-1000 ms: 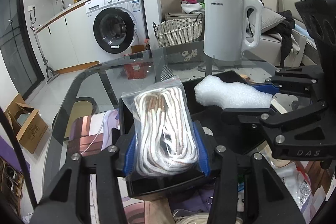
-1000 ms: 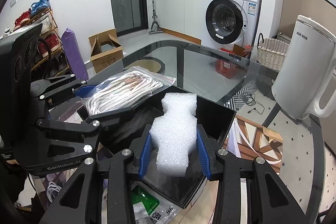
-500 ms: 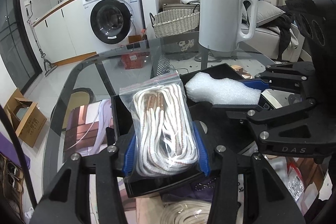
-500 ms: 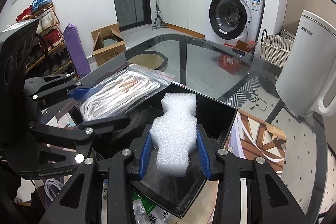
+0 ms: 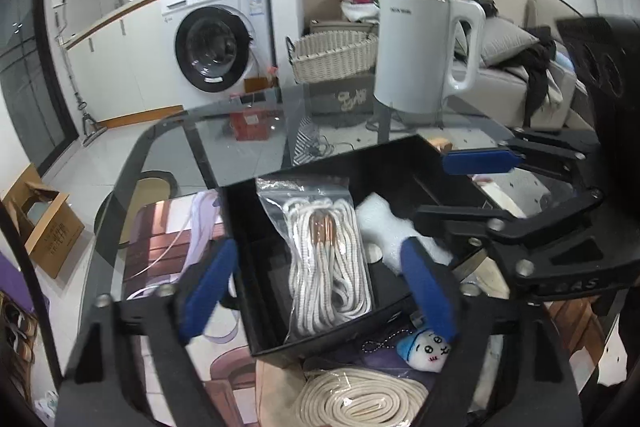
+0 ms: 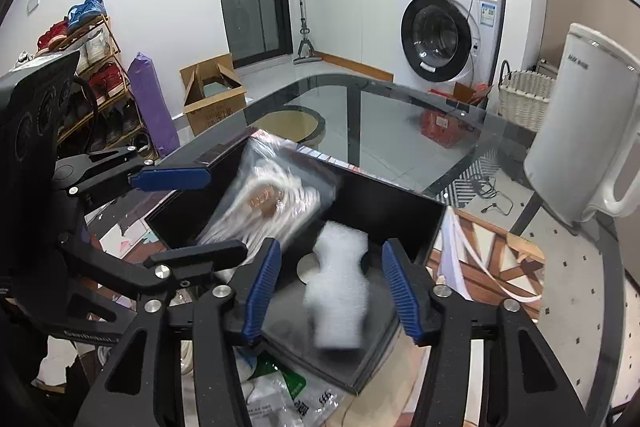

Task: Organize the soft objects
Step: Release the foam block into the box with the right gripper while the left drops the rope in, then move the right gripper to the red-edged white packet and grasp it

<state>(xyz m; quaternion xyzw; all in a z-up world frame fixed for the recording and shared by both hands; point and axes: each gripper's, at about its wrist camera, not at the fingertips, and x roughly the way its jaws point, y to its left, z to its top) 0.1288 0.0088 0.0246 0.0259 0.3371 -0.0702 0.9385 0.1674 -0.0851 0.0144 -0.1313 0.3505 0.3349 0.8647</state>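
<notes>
Both tongs have just been opening: left tongs point(image 5: 316, 283) spread wide, right tongs point(image 6: 332, 291) partly, nothing gripped. Bagged rope point(image 5: 328, 255) and foam piece point(image 6: 340, 291) sit loose in the black tray point(image 5: 400, 163) on the table point(image 6: 400, 131).

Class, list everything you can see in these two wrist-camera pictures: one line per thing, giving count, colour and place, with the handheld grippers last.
Box: one, black, open-topped, on the glass table.
Bag of cord: one, clear with white cord, inside the box, left part.
Foam piece: one, white, inside the box beside the bag.
Glass table: one, dark tinted.
Kettle: one, white, on the table beyond the box.
Plush toy: one, white with blue cap, in front of the box.
Coiled rope: one, cream, below the table's near edge.
Washing machine: one, white, against the far wall.
Wicker basket: one, pale, on the floor.
Cardboard box: one, brown, on the floor.
Left gripper: black, blue pads, jaws just opened, clear of the bag.
Right gripper: same, jaws just opened, clear of the foam.
</notes>
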